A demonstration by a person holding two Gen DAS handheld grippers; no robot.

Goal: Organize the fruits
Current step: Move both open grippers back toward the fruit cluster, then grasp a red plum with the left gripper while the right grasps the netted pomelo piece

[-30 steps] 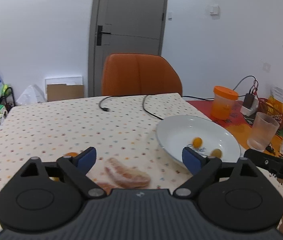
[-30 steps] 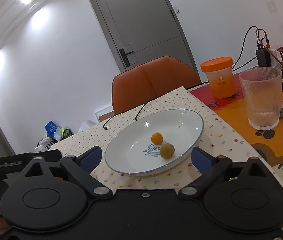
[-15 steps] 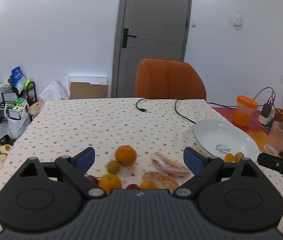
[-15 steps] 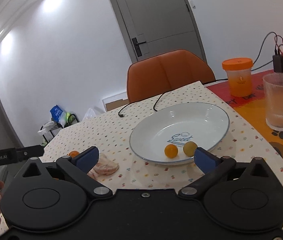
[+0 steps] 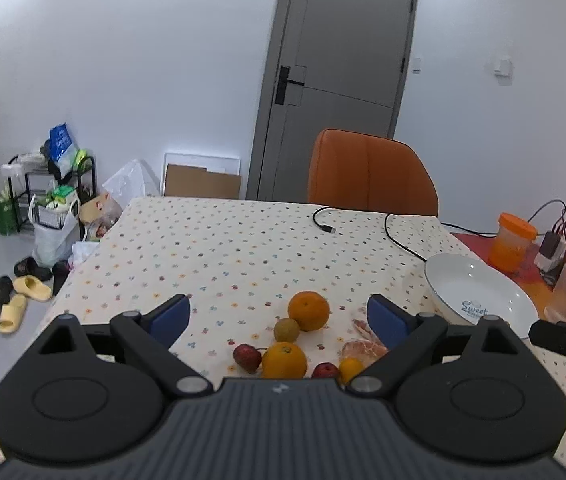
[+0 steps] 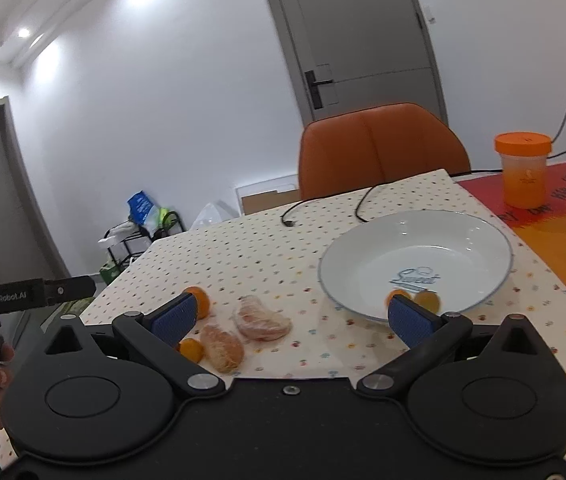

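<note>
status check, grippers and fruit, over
Left gripper open, right gripper open, both empty. Two small fruits in plate, rest loose on tablecloth. Nothing blocking.

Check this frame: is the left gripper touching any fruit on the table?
Apart. The left wrist view shows the left gripper open above the tablecloth, nothing between its pads, the large orange lying free beyond them.
</note>
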